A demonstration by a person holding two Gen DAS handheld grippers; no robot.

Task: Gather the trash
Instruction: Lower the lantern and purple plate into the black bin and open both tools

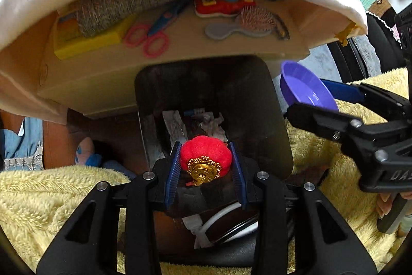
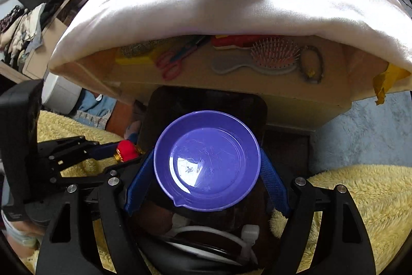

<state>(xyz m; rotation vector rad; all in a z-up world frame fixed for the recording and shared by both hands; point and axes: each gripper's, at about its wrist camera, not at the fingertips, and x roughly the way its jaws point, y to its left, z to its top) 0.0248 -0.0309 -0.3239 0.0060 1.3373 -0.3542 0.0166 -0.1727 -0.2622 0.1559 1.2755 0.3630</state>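
A red ornament [image 1: 206, 155], gold cap toward the camera, is clamped by the left gripper [image 1: 206, 164], a purple dish [image 2: 207, 160], open face toward the camera, by the right gripper [image 2: 206, 169], above a half-hidden dark bin [image 1: 213, 94].

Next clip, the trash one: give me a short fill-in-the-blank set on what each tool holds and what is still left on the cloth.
1. The left tool grips a red felt ornament with a ____ metal cap.
2. The right tool holds a ____ plastic dish.
3. Both tools hang above a dark ____ with scraps inside.
4. On the white cloth lies a crumpled printed ____.

Missing words: gold; purple; bin; receipt
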